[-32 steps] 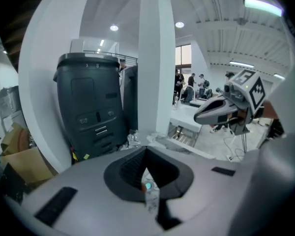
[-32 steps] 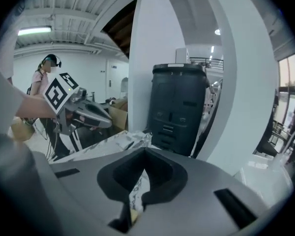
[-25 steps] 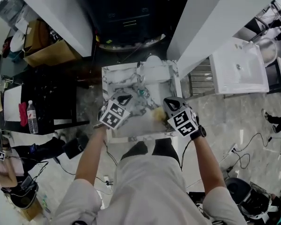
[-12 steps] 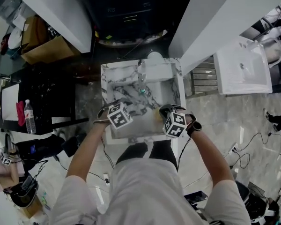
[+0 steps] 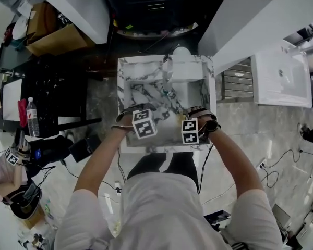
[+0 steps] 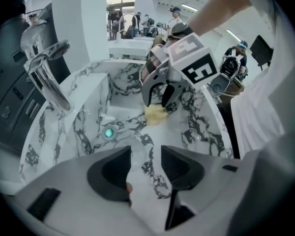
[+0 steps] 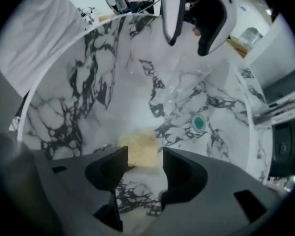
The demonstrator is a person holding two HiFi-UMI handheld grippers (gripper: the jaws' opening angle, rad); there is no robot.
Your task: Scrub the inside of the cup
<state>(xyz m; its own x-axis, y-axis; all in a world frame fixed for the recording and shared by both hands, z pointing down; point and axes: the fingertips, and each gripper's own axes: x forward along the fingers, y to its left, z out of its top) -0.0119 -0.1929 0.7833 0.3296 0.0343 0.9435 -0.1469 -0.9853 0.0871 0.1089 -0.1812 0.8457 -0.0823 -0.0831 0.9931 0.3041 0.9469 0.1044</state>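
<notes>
Both grippers reach down into a marble sink (image 5: pixel 126 90). My left gripper (image 6: pixel 145 168) is open; its jaws have just been opening. A clear cup (image 7: pixel 187 85), faint against the marble, sits on the basin floor just under its tips, and the pads do not press it. My right gripper (image 7: pixel 143 168) is open too, its jaws also just opened. A yellow sponge (image 7: pixel 140 149) lies loose on the basin floor between and just beyond its fingertips. In the left gripper view the sponge (image 6: pixel 156 114) shows under the right gripper (image 6: pixel 157 101). The head view hides cup and sponge behind the marker cubes.
A chrome faucet (image 6: pixel 44 68) stands at the sink's back edge and a green drain (image 6: pixel 108 132) sits in the basin floor. A black table with a water bottle (image 5: pixel 32 117) is at the left, a white basin (image 5: pixel 281 79) at the right. Cables run over the floor.
Both hands have sunk into the basin and drawn closer together, their marker cubes rolling. The sponge that showed beside the right gripper a second ago is now hidden under it.
</notes>
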